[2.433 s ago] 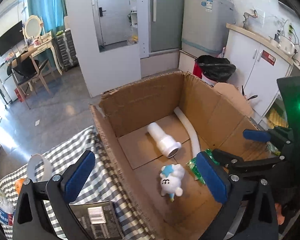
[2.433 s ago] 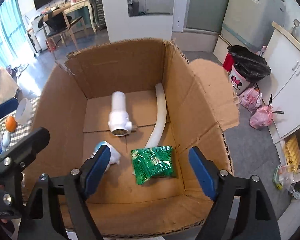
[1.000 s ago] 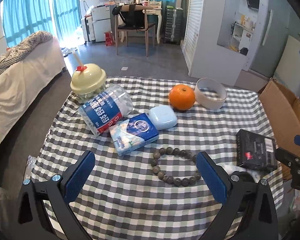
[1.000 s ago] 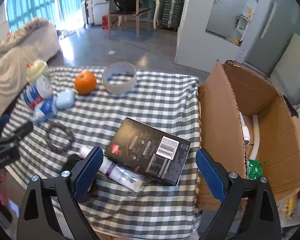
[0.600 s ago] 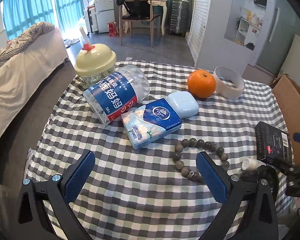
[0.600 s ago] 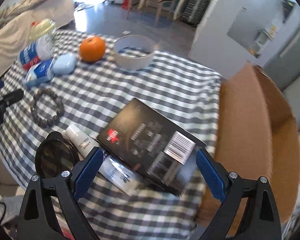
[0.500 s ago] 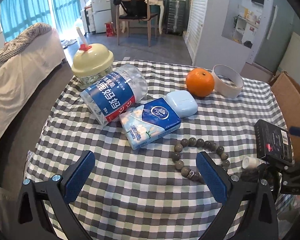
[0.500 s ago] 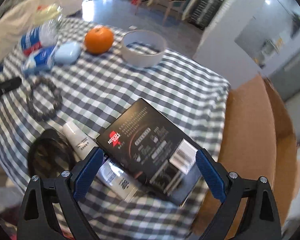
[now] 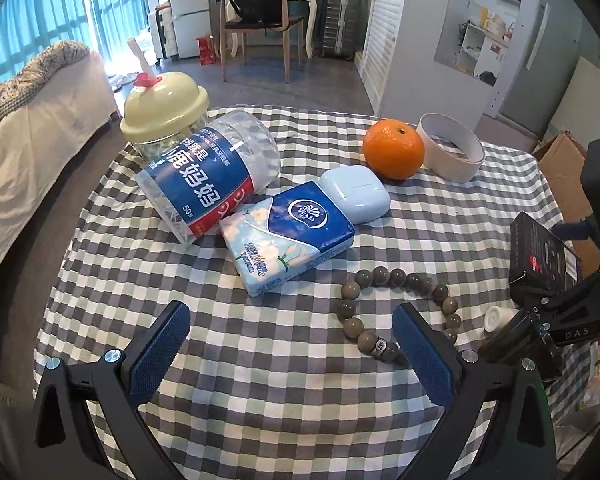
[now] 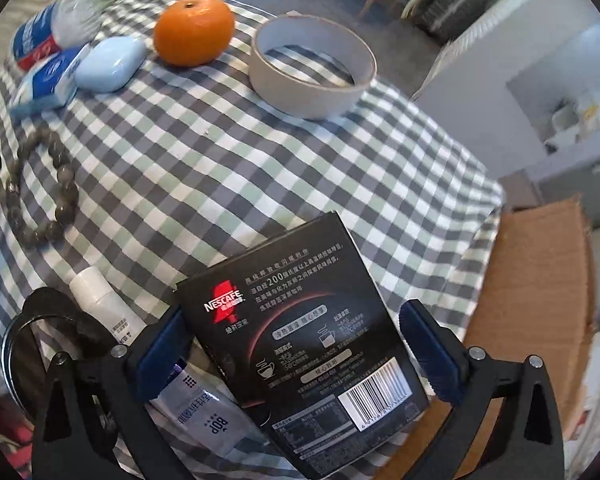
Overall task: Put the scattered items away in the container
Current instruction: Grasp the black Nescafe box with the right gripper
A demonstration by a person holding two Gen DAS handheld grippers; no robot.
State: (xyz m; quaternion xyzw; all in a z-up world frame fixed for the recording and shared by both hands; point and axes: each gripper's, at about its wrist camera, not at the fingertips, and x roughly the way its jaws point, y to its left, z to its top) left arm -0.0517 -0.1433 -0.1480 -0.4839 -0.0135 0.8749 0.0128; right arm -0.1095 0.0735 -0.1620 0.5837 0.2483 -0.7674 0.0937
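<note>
Since a second ago the right tool [image 10: 292,354], jaws opening, has dropped to straddle the black Nescafé box [image 10: 300,356] at lower centre without pinching it, cardboard box [image 10: 540,280] at right, while the left tool [image 9: 292,344] hovers spread above the bead bracelet [image 9: 396,312] on the tabletop [image 9: 260,380].

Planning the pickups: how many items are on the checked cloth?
9: jar, tissues, blue case, orange, tape ring, bracelet, box, tube, black round item. Others may be hidden.

Daylight enters through the curtained window [image 9: 60,20] at upper left, giving bright, soft-shadowed scenes. Fisheye distortion bends both views' edges into dark corners. The right wrist view is slightly motion-blurred.
</note>
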